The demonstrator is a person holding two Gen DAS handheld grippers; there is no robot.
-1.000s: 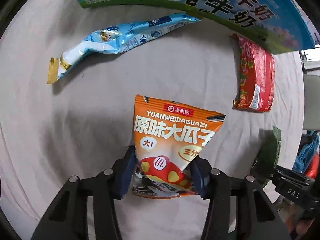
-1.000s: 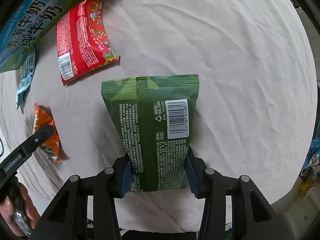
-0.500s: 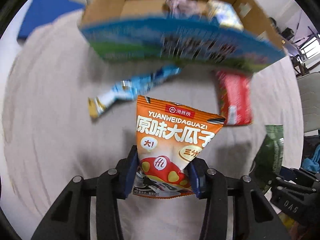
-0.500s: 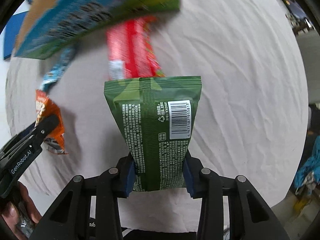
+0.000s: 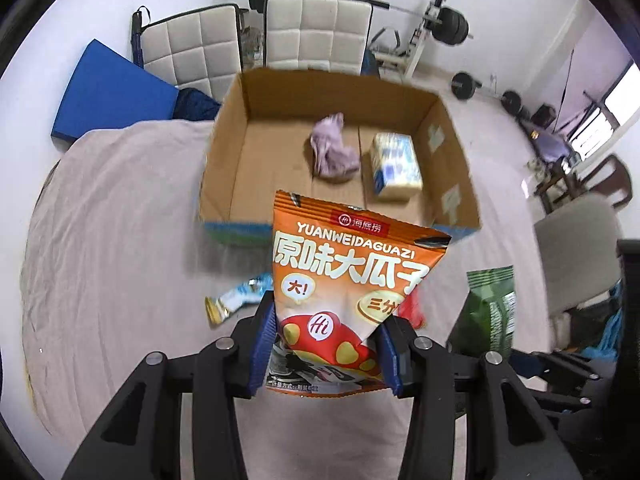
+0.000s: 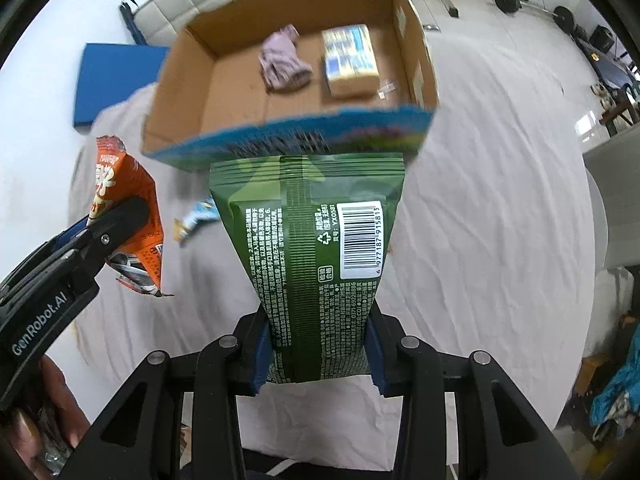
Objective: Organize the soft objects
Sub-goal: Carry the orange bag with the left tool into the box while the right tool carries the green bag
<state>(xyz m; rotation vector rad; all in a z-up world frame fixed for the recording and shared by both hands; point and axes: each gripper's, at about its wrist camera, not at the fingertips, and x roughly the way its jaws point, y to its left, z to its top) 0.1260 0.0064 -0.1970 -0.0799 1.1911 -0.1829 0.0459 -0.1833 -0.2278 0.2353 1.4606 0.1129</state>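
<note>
Orange packet raised, green packet raised, cardboard box interior now visible

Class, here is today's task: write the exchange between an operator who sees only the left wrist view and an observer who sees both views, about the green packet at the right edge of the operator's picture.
Operator: My left gripper holds the orange packet. Is the green packet gripped as well?
Observer: Yes. The right gripper is shut on its lower end, with blue pads on both sides.
Operator: Which face of it shows there?
Observer: The printed back, with a white barcode label toward the right side.
</note>
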